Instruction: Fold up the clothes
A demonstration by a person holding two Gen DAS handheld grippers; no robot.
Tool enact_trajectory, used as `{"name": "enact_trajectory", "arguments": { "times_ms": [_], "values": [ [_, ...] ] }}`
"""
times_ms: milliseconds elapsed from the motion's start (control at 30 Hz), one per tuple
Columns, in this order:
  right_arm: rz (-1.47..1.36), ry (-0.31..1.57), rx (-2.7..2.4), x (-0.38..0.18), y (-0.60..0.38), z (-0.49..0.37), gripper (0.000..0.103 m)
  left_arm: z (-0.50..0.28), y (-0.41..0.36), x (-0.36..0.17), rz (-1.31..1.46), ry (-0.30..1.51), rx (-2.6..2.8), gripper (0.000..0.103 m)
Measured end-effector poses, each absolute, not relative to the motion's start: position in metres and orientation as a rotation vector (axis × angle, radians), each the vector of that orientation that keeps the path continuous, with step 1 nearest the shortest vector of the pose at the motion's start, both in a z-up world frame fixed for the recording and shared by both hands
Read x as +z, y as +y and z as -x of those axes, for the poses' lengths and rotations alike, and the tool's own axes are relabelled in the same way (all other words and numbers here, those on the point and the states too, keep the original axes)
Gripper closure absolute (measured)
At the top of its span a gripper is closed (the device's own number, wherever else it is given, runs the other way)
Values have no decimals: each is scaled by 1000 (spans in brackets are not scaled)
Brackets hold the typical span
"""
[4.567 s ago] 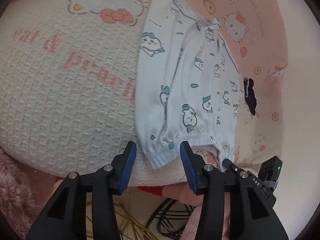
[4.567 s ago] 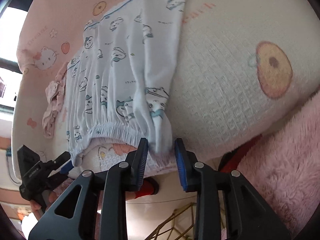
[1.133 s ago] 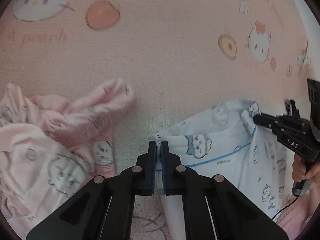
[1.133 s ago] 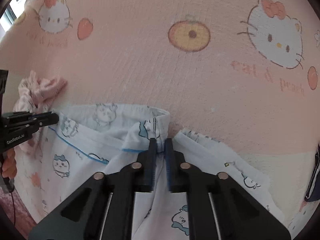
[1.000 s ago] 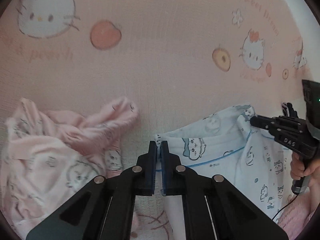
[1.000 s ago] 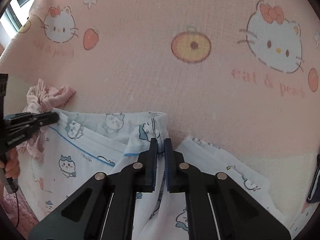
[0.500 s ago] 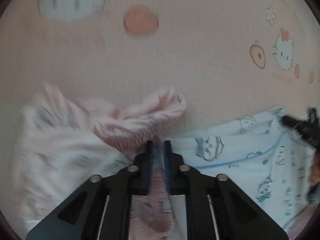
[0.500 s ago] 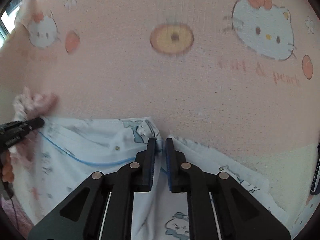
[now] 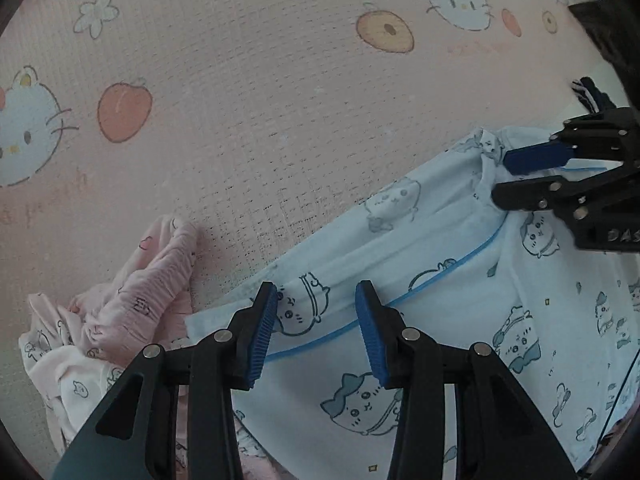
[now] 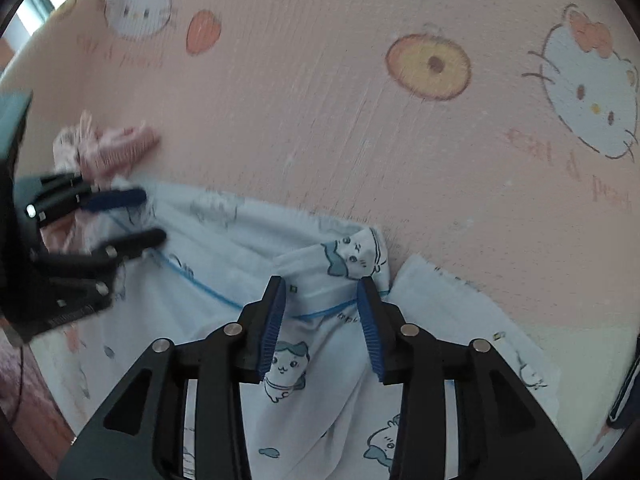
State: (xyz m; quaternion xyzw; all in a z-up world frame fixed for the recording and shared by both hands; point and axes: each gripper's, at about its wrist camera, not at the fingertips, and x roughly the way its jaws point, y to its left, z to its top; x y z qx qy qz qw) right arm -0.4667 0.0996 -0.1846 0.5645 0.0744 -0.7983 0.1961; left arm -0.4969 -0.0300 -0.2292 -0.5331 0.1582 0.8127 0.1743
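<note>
A light-blue garment (image 9: 440,320) printed with cartoon animals lies folded on the pink cat-print bedspread (image 9: 280,100). My left gripper (image 9: 316,300) hovers over its left corner. The blue pads stand apart and off the cloth, though the jaws are closing a little. In the right wrist view the same garment (image 10: 200,272) has a rumpled corner. My right gripper (image 10: 320,292) is above that corner with its jaws opening, the cloth lying loose between and below the pads. Each view also shows the other gripper: the right gripper (image 9: 500,178) and the left gripper (image 10: 154,216), blurred.
A crumpled pink garment (image 9: 132,300) lies just left of the blue one, also visible as the pink garment (image 10: 112,148). A dark item (image 10: 624,392) sits at the right edge of the bedspread. Fluffy pink fabric shows at the lower left border.
Both grippers were shut on the garment's corners and have let go, their jaws now apart. The left gripper dropped lower and rolled; the corners rest on the bedspread.
</note>
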Motion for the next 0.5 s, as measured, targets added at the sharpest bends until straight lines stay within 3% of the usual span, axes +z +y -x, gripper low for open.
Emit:
{"name": "enact_trajectory", "arguments": {
  "times_ms": [33, 133, 400, 500],
  "values": [
    [-1572, 235, -2246, -186, 97, 465, 84, 496, -30, -229, 1505, 445, 2302, 95],
    [-1523, 226, -2290, -181, 97, 464, 94, 495, -31, -228, 1501, 399, 2318, 100],
    [-1384, 40, -2411, -156, 117, 464, 96, 506, -70, -201, 1442, 129, 2458, 101],
    [-1404, -10, -2463, -160, 118, 470, 96, 521, -64, -218, 1526, 62, 2449, 100]
  ]
}}
